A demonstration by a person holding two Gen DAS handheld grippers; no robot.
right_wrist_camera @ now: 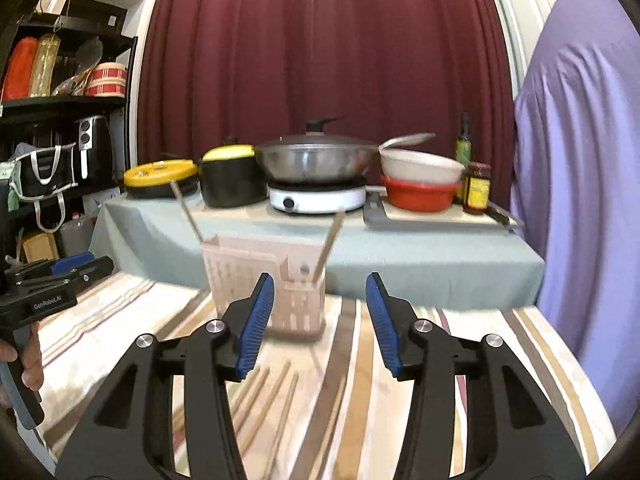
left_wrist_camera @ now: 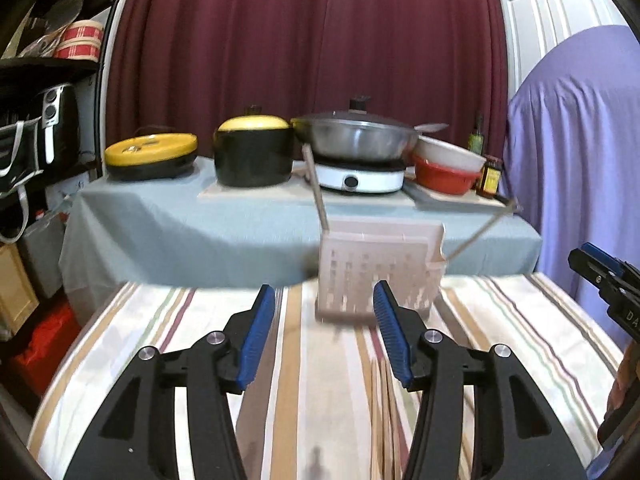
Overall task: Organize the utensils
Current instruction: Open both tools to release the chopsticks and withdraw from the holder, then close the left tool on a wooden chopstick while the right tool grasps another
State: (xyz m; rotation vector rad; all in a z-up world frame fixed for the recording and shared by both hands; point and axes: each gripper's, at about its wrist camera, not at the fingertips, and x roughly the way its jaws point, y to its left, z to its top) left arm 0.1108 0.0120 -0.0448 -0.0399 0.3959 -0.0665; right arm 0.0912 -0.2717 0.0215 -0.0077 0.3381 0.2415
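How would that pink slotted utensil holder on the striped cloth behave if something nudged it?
The utensil holder looks like thin slotted plastic, so probably light and easy to slide. It stands tall, with chopsticks leaning out above its rim, so it may tip. The striped cloth might bunch underneath.

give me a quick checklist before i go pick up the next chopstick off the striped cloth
1. Left gripper empty, jaws apart: ok.
2. Right gripper empty, jaws apart: ok.
3. Pink utensil holder upright on the striped cloth: ok.
4. Chopsticks already in the holder lean out over the rim rather than standing straight: not ok, mind them on the next drop.
5. Loose chopsticks lie on the cloth ahead of the right gripper: ok.
6. Whether those chopsticks lie apart enough to take one alone: cannot tell, the picture is blurred.
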